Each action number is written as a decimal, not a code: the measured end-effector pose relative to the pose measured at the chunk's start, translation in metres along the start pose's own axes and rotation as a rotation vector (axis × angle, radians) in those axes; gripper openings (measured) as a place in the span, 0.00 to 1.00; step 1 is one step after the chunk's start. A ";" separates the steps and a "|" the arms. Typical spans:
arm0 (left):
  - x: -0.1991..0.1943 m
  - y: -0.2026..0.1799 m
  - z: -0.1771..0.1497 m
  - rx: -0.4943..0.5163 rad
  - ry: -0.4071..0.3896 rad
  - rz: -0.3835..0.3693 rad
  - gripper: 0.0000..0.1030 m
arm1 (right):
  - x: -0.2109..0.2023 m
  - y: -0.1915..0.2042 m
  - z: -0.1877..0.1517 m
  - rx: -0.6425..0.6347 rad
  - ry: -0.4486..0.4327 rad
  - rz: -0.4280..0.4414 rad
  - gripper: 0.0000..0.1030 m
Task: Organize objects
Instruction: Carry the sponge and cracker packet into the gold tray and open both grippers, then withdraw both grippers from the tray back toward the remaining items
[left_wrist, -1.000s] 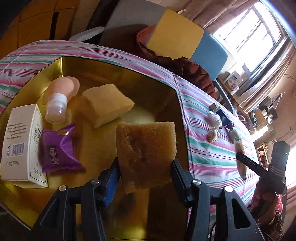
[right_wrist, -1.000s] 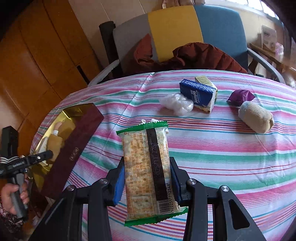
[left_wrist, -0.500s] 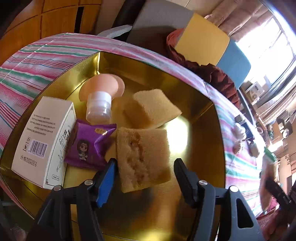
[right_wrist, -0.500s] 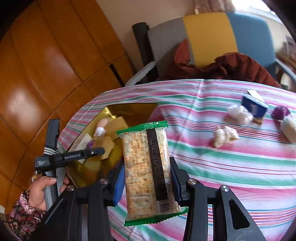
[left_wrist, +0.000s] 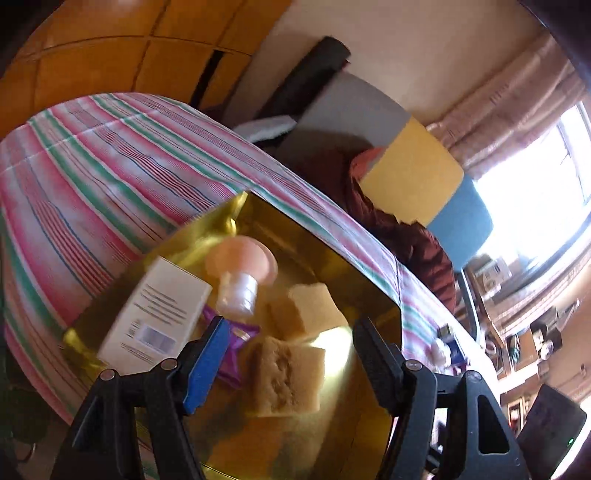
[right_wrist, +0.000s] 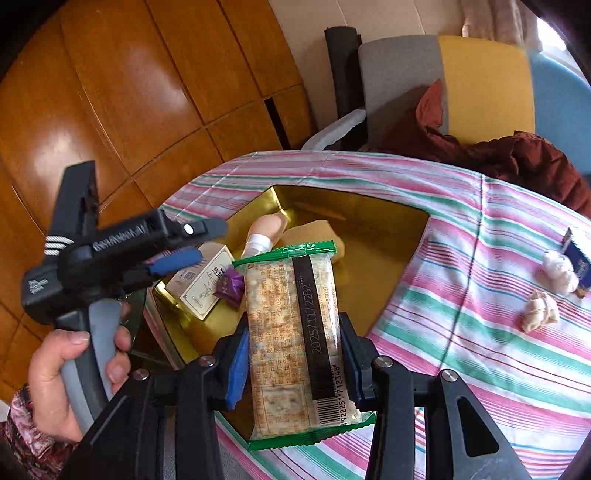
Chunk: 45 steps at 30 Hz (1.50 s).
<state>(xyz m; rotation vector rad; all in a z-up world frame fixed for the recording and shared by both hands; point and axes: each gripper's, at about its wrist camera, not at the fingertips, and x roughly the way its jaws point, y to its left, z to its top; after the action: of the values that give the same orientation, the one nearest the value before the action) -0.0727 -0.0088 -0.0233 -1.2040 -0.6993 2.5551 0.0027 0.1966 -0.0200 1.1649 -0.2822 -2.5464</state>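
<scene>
A gold tray (left_wrist: 332, 251) on the striped table holds a white box (left_wrist: 159, 317), a pink bottle (left_wrist: 240, 273), a purple sachet (left_wrist: 236, 343), a yellow sponge (left_wrist: 308, 310) and a brown sponge (left_wrist: 286, 376). My left gripper (left_wrist: 290, 326) hovers above the brown sponge; its jaws are opening and touch nothing. In the right wrist view the left gripper (right_wrist: 201, 242) sits at the tray's left side, held by a hand (right_wrist: 55, 369). My right gripper (right_wrist: 293, 354) is shut on a green-edged cracker packet (right_wrist: 291, 332), held above the tray (right_wrist: 388, 236).
Right of the tray on the striped cloth (right_wrist: 480, 332) lie two pale lumps (right_wrist: 557, 271) (right_wrist: 541, 312) and a blue box (right_wrist: 578, 258). Behind the table stands a grey, yellow and blue chair (right_wrist: 480, 81) with a brown garment (right_wrist: 517, 155). Wood panelling (right_wrist: 129, 92) fills the left.
The left gripper let go of the brown sponge, which now lies in the tray, then drew back and up. The right gripper carried the cracker packet leftward to above the tray.
</scene>
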 end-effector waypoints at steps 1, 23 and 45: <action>-0.001 0.002 0.005 -0.011 -0.012 0.011 0.68 | 0.005 0.004 0.001 0.000 0.015 0.008 0.42; -0.039 0.040 0.031 -0.114 -0.090 0.033 0.68 | 0.095 0.070 0.004 -0.166 0.208 0.110 0.45; 0.002 -0.046 -0.034 0.179 0.120 -0.086 0.68 | -0.003 -0.057 -0.025 0.125 0.039 -0.131 0.57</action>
<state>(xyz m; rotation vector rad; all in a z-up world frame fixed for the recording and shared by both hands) -0.0473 0.0426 -0.0191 -1.2274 -0.4738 2.3942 0.0115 0.2499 -0.0517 1.3175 -0.3721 -2.6478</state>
